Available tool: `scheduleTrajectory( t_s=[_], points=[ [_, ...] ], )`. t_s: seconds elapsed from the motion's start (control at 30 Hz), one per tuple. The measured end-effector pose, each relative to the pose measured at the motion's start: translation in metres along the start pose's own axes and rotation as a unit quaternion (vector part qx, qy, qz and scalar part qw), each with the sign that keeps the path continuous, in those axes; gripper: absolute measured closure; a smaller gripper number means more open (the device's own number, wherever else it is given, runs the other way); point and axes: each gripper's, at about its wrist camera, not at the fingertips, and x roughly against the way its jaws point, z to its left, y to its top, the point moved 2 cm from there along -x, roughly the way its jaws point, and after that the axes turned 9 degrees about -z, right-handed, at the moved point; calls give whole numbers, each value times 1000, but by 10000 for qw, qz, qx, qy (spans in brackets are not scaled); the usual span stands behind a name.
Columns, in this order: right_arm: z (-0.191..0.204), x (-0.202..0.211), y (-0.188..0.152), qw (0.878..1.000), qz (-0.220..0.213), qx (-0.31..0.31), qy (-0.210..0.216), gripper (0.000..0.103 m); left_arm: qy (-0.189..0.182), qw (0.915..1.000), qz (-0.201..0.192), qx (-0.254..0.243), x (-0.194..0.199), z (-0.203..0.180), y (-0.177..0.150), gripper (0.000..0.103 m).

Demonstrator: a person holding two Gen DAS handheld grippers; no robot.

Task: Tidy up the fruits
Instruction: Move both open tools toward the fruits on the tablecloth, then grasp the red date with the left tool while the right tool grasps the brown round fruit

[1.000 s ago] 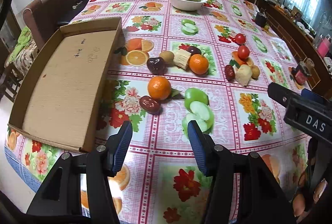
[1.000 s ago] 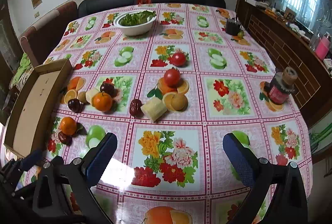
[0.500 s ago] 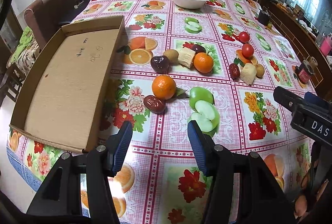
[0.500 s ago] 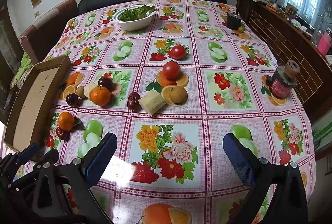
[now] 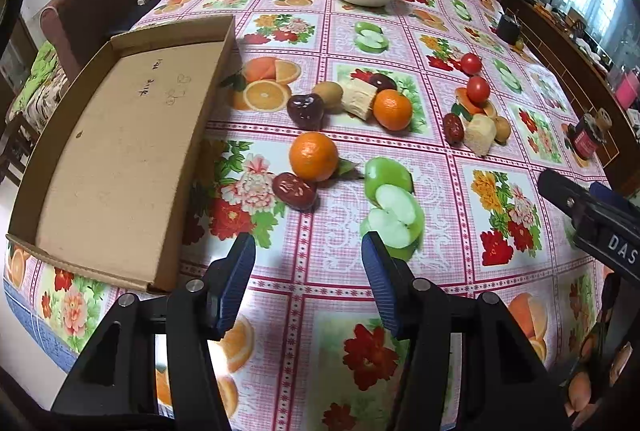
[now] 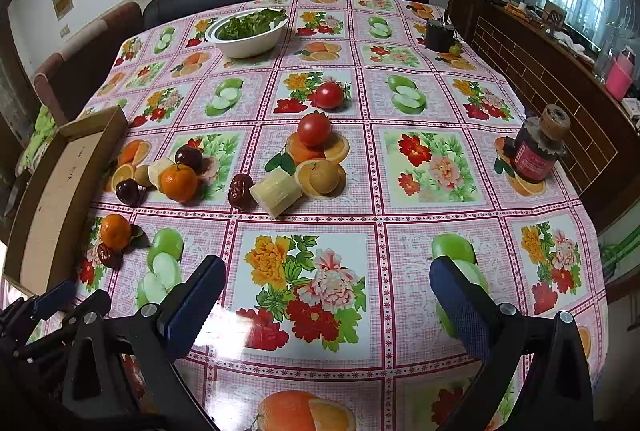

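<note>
Left gripper point(image 5: 308, 255) nearer the orange point(image 5: 313, 156), fingers spread — right gripper point(image 6: 326, 295) likewise, cardboard tray point(image 6: 60, 187) partly cut off.

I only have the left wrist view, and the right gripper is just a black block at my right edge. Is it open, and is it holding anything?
Observer: The right gripper is wide open and holds nothing. Only printed flowers on the tablecloth show between its fingers.
Operator: The round brown fruit behind the pale chunk is half hidden for me. Is it clear to grab?
Observer: In the right wrist view the brown fruit shows whole, right beside the pale chunk, with nothing on top of it.
Operator: Is that green apple by the right gripper real?
Observer: No, it is a print on the cloth, partly behind the gripper's right finger.
</note>
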Motion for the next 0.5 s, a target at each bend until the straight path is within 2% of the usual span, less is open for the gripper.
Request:
scheduleTrajectory(
  t_s=[0.13, 0.27, 0.5],
  points=[
    [-4, -2, -3, 9996, 41, -97, 250, 0, -58, 9998, 18, 165, -3, 13, 1, 49],
    [-6, -6, -7, 9994, 84, -123, 297, 0, -37, 9993, 142, 330, -10, 23, 2, 49],
    [-5, -7, -6, 9990, 46, -138, 432, 0, -125, 9990, 256, 346, -17, 19, 2, 49]
  ],
)
